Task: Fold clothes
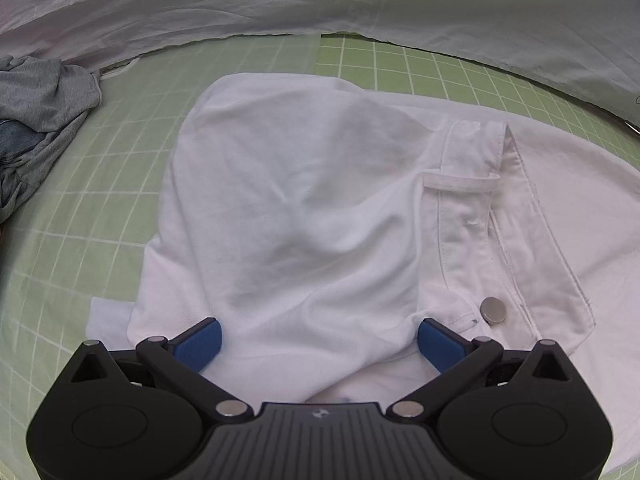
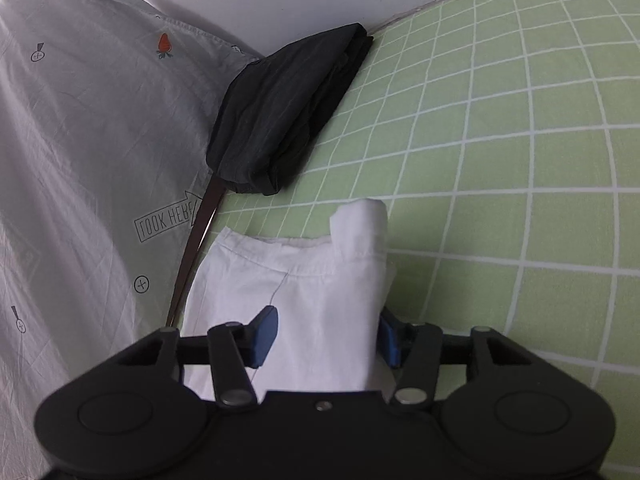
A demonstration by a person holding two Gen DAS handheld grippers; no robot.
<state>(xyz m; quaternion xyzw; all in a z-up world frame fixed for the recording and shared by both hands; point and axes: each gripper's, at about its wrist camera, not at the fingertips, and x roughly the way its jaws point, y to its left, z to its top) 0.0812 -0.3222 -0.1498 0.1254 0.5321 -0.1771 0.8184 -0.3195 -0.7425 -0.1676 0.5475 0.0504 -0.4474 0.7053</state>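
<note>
Lying under wide left gripper [image 1: 318, 340]: white trousers [image 1: 304, 200]; right gripper [image 2: 326, 336] straddling fold, half-open

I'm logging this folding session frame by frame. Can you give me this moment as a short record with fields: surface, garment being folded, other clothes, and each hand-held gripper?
surface: green checked sheet
garment: white trousers, partly folded, metal button showing
other clothes: grey pile at the left; black folded garment by the wall
bedding: pale printed sheet
left hand-held gripper: open over the trousers
right hand-held gripper: white fabric between the jaws; grip unclear
</note>
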